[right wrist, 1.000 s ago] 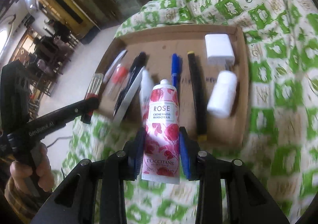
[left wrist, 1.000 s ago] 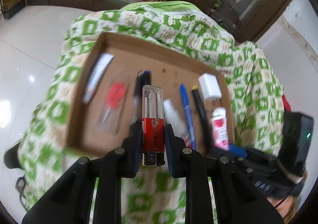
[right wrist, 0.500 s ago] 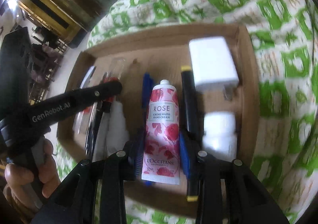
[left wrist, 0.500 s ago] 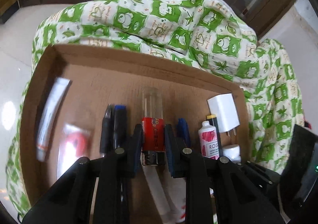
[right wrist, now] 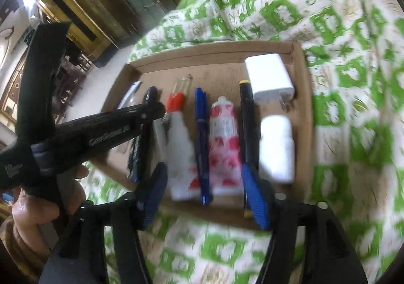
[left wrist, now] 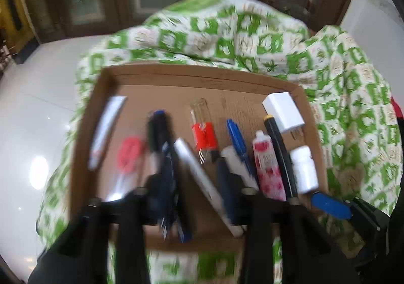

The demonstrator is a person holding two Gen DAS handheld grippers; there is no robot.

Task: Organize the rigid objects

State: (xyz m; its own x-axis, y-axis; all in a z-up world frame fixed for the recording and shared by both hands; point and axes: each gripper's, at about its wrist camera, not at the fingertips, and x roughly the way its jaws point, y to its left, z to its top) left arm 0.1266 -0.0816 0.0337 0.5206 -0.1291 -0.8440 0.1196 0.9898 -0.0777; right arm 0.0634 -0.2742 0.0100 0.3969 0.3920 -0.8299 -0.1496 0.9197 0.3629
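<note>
A cardboard tray (left wrist: 202,74) (right wrist: 214,52) lies on a green-and-white patterned cloth. The red-and-clear lighter (left wrist: 204,132) (right wrist: 175,101) lies in the tray's middle. My left gripper (left wrist: 195,188) hovers just behind it with its jaws opening and no pad on it. The rose hand cream tube (right wrist: 224,145) (left wrist: 267,165) lies between a blue pen (right wrist: 202,142) and a black pen (right wrist: 247,132). My right gripper (right wrist: 204,195) stands at the tray's near edge, jaws opening wide, not touching the tube. The picture is blurred.
Also in the tray are a white charger (right wrist: 270,79), a white bottle (right wrist: 276,147), a white squeeze bottle (right wrist: 179,152), black pens (left wrist: 157,132), a red item in clear wrap (left wrist: 130,155) and a white tube (left wrist: 106,130). A hand (right wrist: 38,208) holds the left gripper.
Both grippers have let go: the lighter and the hand cream tube now lie in the tray. Both have drawn back toward the tray's near edge with their jaws spread.
</note>
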